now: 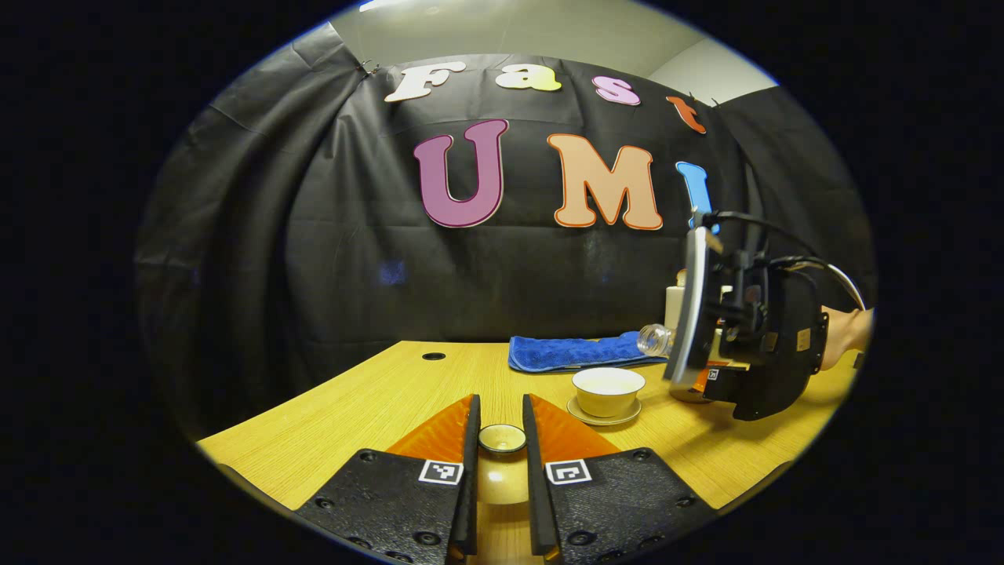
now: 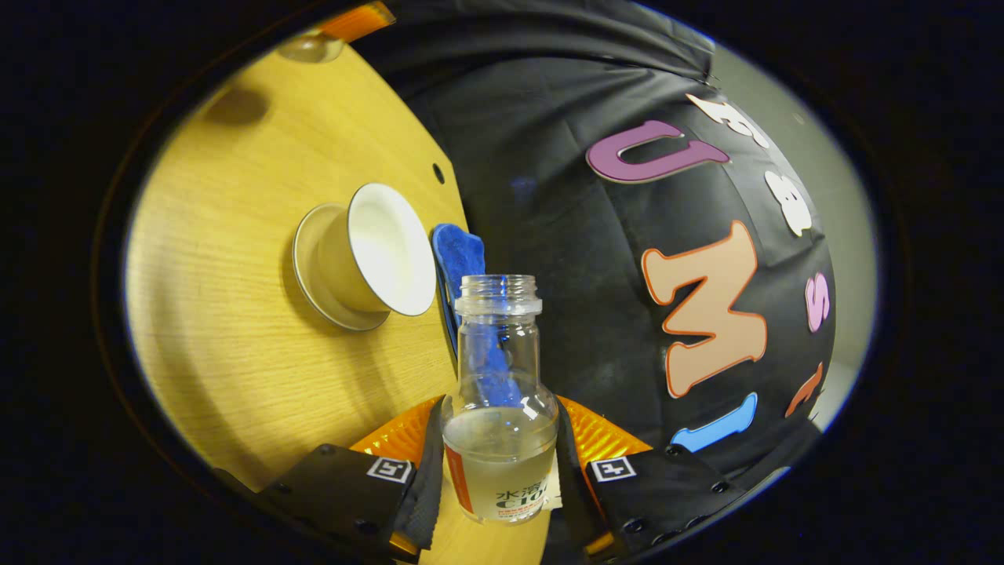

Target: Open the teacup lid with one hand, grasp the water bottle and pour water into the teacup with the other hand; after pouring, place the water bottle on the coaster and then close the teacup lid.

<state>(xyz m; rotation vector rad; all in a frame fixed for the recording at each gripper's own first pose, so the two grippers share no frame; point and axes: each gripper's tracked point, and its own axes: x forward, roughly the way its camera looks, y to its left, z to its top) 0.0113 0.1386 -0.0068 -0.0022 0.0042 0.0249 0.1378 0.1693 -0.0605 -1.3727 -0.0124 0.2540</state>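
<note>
Black cloth hangs behind a pale wooden bench (image 1: 376, 408), with a strip of plain wall above it.

On the bench, the teacup (image 1: 608, 391) stands open on its saucer (image 1: 604, 414), its white inside bare to the rim. In the right gripper view the same teacup (image 2: 375, 255) appears turned on its side, because that camera is rolled over with the hand.

The teacup lid (image 1: 502, 439) sits between the fingers of the left gripper (image 1: 502, 463), which is clenched on it, both fingers pressing its sides, low over the bench and nearer the camera than the cup.

The water bottle (image 2: 500, 408) is grasped by the right gripper (image 2: 500, 463), its two fingers pressed against the lower body where the label is. The bottle is uncapped and holds clear water in its lower part. In the left gripper view the right gripper (image 1: 710, 369) is seen from outside, to the right of the teacup and raised above the bench, with the bottle's open neck (image 1: 655, 339) tipped toward the cup, above and a little to the right of its rim. No stream of water can be made out. A person's hand (image 1: 847, 333) holds that gripper from behind, cables looping above it.

A folded blue cloth (image 1: 576, 351) lies on the bench behind the teacup, just below the bottle's mouth, and shows blue through the bottle's glass in the right gripper view. A pale upright container (image 1: 676, 306) stands behind the right gripper, mostly hidden. A small dark hole (image 1: 433, 356) marks the bench near its far edge.
</note>
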